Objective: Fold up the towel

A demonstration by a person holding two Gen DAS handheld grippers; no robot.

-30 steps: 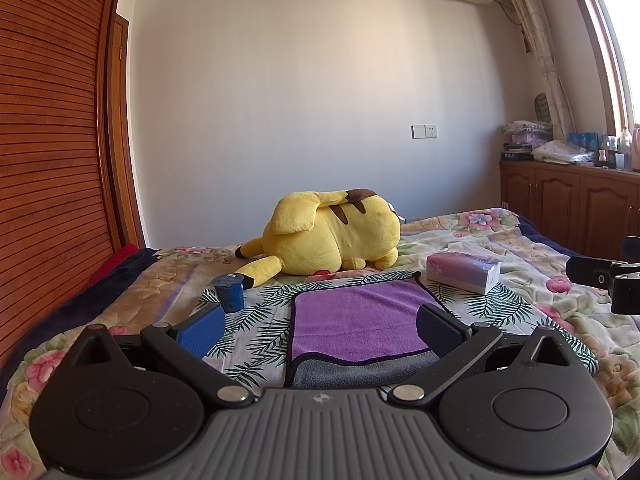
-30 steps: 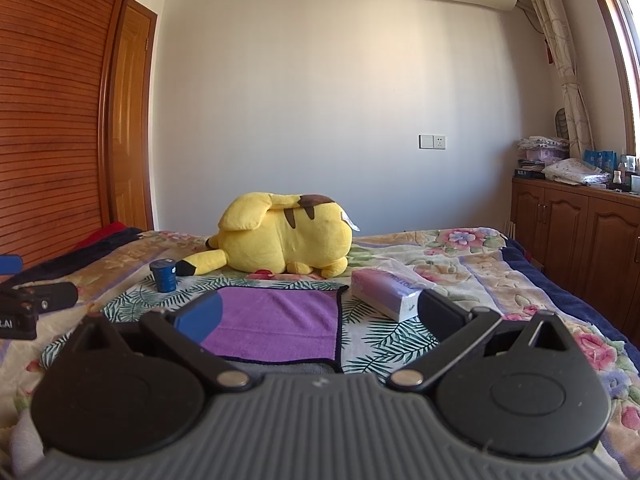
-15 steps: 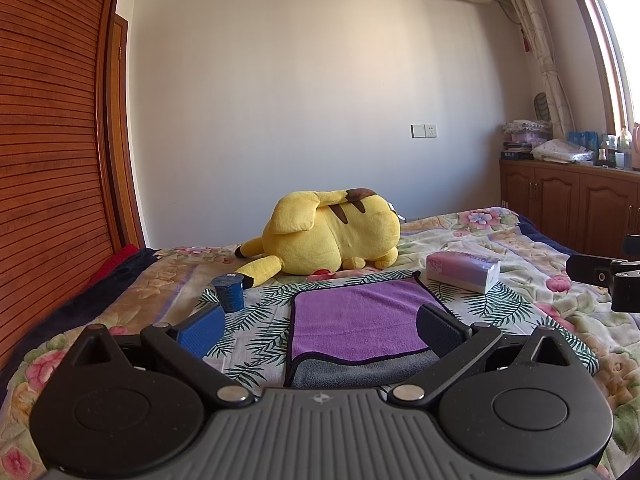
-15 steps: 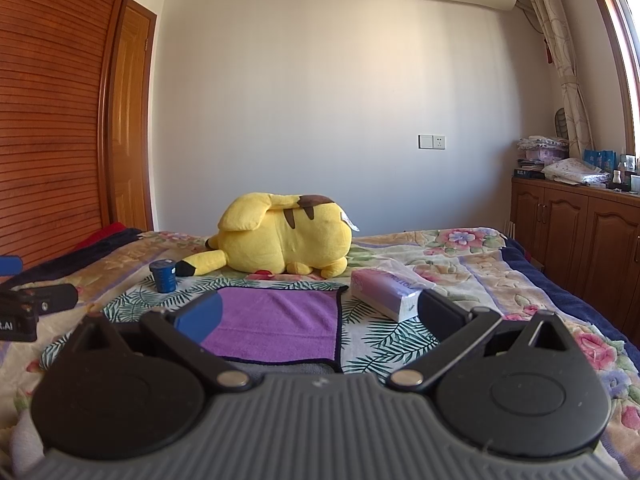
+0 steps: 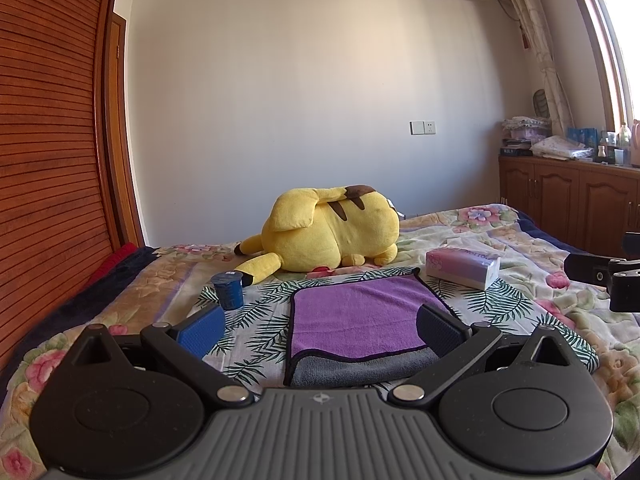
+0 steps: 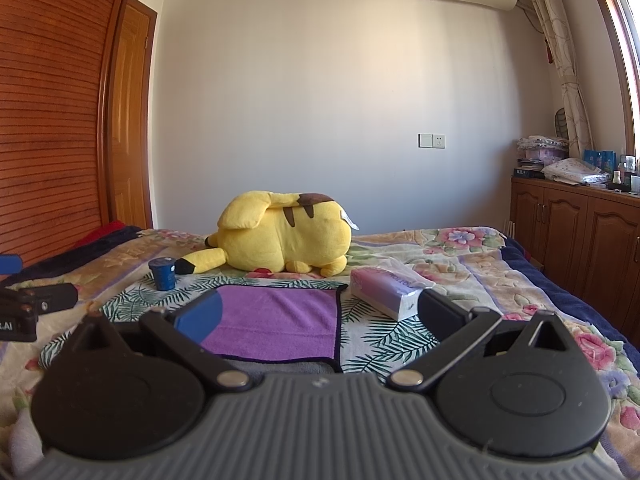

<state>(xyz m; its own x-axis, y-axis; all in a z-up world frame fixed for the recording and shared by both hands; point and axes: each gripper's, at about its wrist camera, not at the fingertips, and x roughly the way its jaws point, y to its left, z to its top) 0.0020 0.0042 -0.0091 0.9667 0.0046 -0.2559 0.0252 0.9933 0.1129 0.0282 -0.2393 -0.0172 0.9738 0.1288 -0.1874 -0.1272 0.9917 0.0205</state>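
Note:
A purple towel [image 5: 356, 314] with a grey underside and dark edging lies flat on the bed, its near edge folded so the grey shows. It also shows in the right wrist view [image 6: 280, 320]. My left gripper [image 5: 320, 330] is open and empty, held just above the towel's near edge. My right gripper [image 6: 316, 320] is open and empty, over the towel's near right part. The right gripper's side shows at the far right of the left wrist view [image 5: 608, 276]. The left gripper's side shows at the far left of the right wrist view [image 6: 28, 308].
A yellow plush toy [image 5: 328, 236] lies behind the towel. A blue cup [image 5: 228, 290] stands at its left. A pink tissue pack [image 5: 462, 268] lies at its right. A floral bedspread [image 5: 520, 240] covers the bed. Wooden cabinets [image 6: 576, 232] stand to the right.

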